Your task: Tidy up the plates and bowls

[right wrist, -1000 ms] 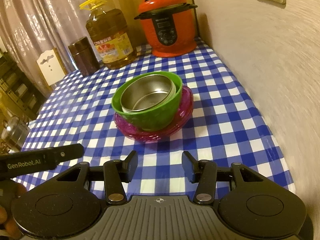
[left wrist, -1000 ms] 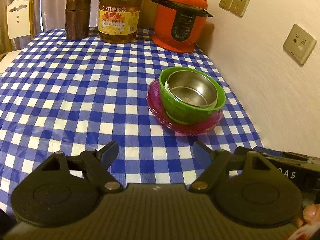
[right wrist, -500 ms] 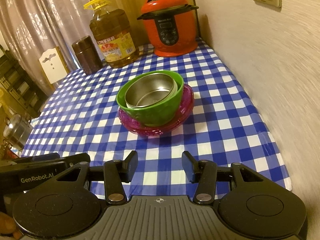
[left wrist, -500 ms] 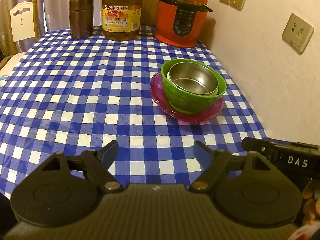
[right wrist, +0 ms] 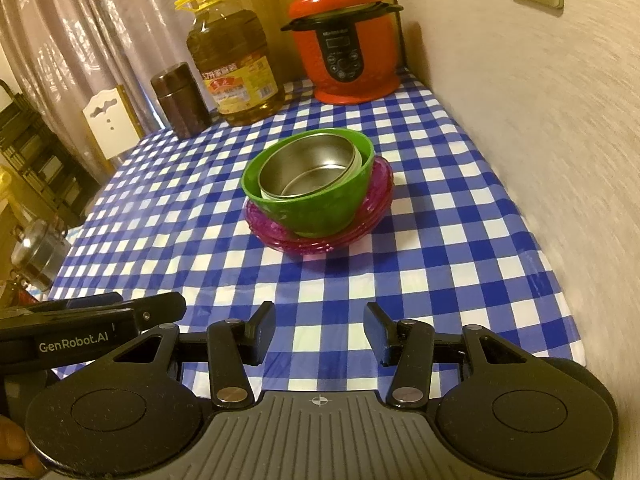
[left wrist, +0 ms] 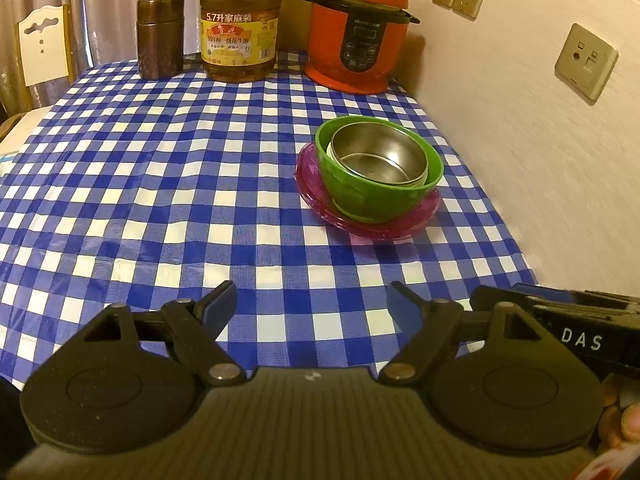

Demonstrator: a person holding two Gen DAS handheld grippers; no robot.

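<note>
Both grippers I hold hover empty: left gripper (left wrist: pixel 311 300) spread wide, right gripper (right wrist: pixel 320 322) spread less. Ahead of them on the checked tablecloth (left wrist: pixel 160 184), near the wall, I count one stack: one steel bowl (right wrist: pixel 308 170) inside one green bowl (right wrist: pixel 320 212), on one pink plate (right wrist: pixel 320 242), well apart from both.

The oil bottle (left wrist: pixel 239 20) at twelve o'clock loses its cap to the top edge. The green bowl (left wrist: pixel 376 196) hides most of the pink plate (left wrist: pixel 316 196) beneath. The steel bowl's (right wrist: pixel 308 168) base sits hidden inside.
</note>
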